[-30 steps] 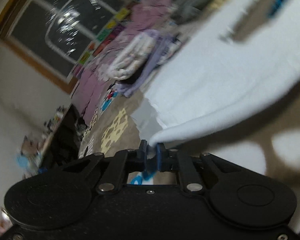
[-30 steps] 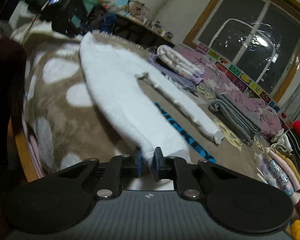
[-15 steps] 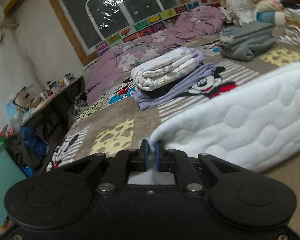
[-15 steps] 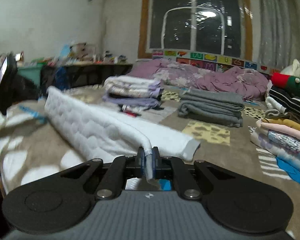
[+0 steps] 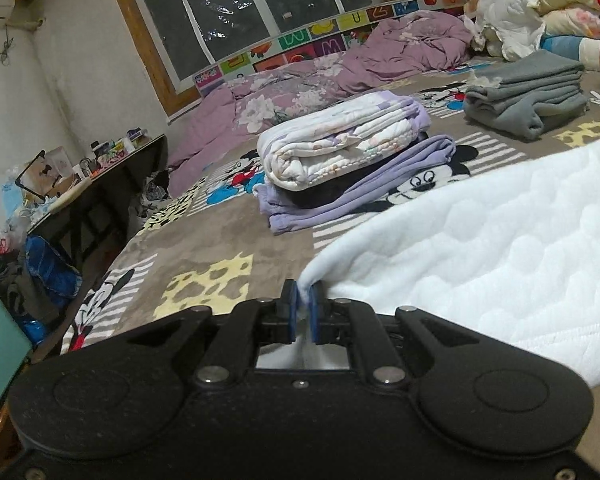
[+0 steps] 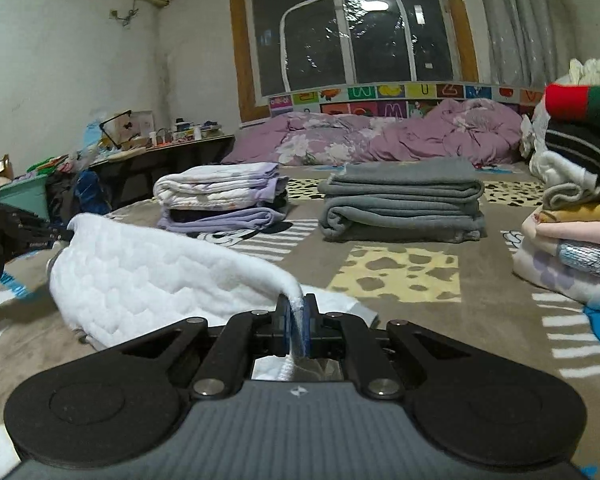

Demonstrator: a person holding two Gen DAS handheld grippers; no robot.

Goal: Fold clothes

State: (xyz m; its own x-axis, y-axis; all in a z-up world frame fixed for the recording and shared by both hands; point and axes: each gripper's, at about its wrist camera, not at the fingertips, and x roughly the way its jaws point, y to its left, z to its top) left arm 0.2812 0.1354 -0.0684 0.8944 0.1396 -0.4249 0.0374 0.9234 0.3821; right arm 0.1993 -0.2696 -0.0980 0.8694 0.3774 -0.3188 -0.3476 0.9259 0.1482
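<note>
A white quilted garment (image 5: 500, 232) is spread low over the patterned blanket (image 5: 204, 240) covering the bed. One corner of it is pinched between the blue-padded fingers of the left gripper (image 5: 303, 312), which are clenched on the fabric edge. An opposite corner is clamped by the right gripper (image 6: 296, 320), with a strip of white hem seen hanging down between its closed pads. The cloth is draped between the two grippers, sagging onto the blanket. Beyond it, a folded floral quilt (image 6: 220, 186) is stacked on lilac clothing (image 5: 360, 184), with a folded grey pile (image 6: 404, 204) just beside. A purple duvet (image 6: 380, 136) is bunched under the window (image 6: 356, 28).
</note>
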